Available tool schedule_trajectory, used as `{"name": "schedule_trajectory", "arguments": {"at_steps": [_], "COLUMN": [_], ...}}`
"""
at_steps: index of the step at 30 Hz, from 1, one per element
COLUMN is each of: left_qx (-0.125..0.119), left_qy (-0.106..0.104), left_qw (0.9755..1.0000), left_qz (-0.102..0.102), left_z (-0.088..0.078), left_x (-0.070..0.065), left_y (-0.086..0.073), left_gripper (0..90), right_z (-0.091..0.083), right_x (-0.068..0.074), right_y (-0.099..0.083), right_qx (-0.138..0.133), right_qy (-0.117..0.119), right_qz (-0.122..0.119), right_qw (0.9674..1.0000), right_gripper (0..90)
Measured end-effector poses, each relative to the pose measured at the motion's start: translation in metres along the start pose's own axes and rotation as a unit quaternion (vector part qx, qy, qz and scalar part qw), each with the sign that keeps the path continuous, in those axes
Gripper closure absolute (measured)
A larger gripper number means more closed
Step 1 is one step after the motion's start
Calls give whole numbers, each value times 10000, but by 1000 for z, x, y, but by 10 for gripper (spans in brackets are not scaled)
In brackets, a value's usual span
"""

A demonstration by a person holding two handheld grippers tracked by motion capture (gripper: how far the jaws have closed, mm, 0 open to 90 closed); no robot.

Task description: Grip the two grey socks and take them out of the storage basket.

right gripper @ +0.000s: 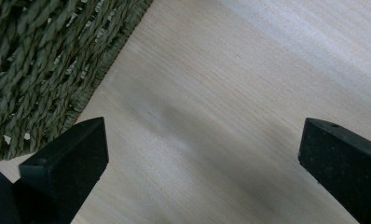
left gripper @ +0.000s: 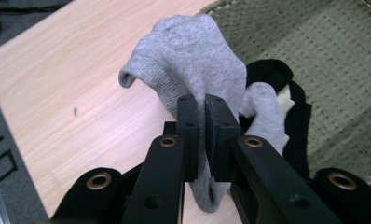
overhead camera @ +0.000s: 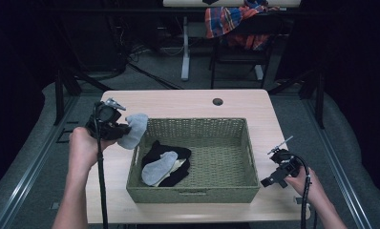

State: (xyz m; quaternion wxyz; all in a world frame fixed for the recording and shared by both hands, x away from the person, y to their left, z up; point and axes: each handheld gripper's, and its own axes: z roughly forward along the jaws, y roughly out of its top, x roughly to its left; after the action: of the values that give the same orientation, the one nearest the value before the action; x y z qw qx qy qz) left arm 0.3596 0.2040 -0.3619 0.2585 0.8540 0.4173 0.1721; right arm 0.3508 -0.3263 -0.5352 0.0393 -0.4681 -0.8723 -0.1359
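Dim room, light wood table (overhead camera: pixel 188 102) with a green woven basket (overhead camera: pixel 200 193) at centre. High view: left gripper (overhead camera: pixel 112 125) at the basket's left rim, clamped on a grey sock (overhead camera: pixel 134 130) hanging over the rim; left hand (overhead camera: pixel 84 145) raised, forearm coming from below. Right gripper (overhead camera: pixel 274 176) rests low, right of the basket. Second grey sock (overhead camera: pixel 158 168) lies on black socks (overhead camera: pixel 166 151) inside.

Left gripper view: jaws pinch the grey sock (left gripper: pixel 193 65) above the table edge and basket (left gripper: pixel 323 60).

Right gripper view: jaws wide apart, empty, over bare table (right gripper: pixel 230 93) beside the basket wall (right gripper: pixel 39 65).
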Motion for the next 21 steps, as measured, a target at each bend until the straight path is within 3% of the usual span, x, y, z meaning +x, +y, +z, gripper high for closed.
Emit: {"name": "schedule_trajectory", "arguments": {"at_steps": [11, 16, 17, 19, 21], "left_qx": [-110, 25, 20, 56, 66], "left_qy": [103, 224, 243, 268, 303], "left_qw": [9986, 9974, 9972, 9964, 9953], "left_qz": [-501, -680, -707, -808, -912], "left_z": [-1, 5, 6, 10, 13], "left_x": [25, 36, 38, 44, 51], "left_y": [-18, -30, -32, -38, -43], "left_gripper": [854, 854, 854, 854, 854], "right_z": [0, -2, 0, -1, 1], "right_x": [0, 1, 2, 1, 3], "right_y": [0, 3, 2, 4, 4], "right_qx": [-68, -110, -217, -64, -194], "right_qy": [-4, -17, -4, -7, 23], "right_qz": [59, 55, 126, 14, 133], "right_qw": [10000, 9999, 9997, 10000, 9997], "right_gripper": [13, 13, 13, 13, 13]}}
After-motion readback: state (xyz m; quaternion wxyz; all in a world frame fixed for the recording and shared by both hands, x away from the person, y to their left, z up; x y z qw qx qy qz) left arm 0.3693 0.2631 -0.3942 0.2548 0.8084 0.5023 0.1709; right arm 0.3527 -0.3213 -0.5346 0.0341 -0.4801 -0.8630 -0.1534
